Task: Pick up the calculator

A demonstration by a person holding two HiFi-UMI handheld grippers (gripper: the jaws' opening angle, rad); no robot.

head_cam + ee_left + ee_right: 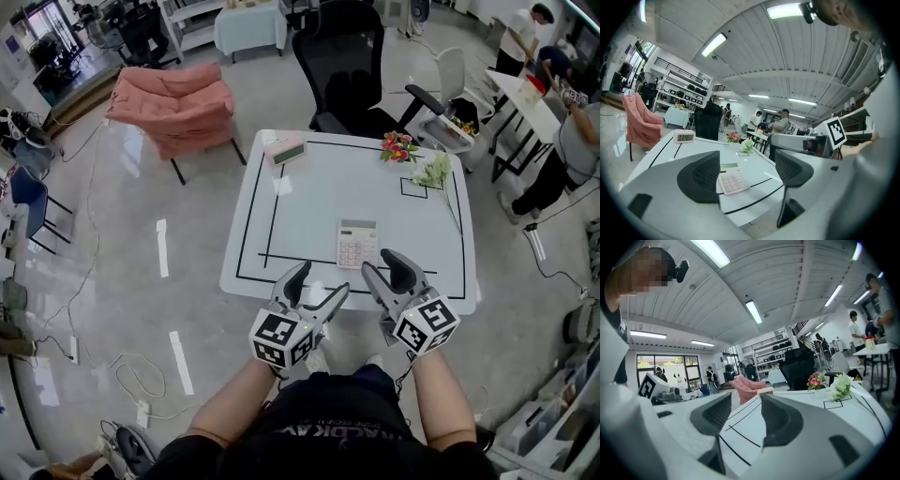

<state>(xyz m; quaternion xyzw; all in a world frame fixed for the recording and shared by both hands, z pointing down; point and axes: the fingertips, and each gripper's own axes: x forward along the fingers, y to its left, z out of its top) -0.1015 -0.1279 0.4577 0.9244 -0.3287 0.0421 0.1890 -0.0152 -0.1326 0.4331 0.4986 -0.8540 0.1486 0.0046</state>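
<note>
The pale pink calculator lies flat on the white table, close to its near edge, just inside a black tape line. My left gripper hovers open at the table's near edge, a little left of the calculator. In the left gripper view the calculator shows between the open gripper's jaws, some way ahead. My right gripper is open too, just right of the calculator's near corner and holding nothing. The right gripper view shows the open gripper over bare table; the calculator is not visible there.
A small digital clock sits at the table's far left corner, with pink flowers and white flowers at the far right. A black office chair stands behind the table and a pink chair to the left. People work at desks on the right.
</note>
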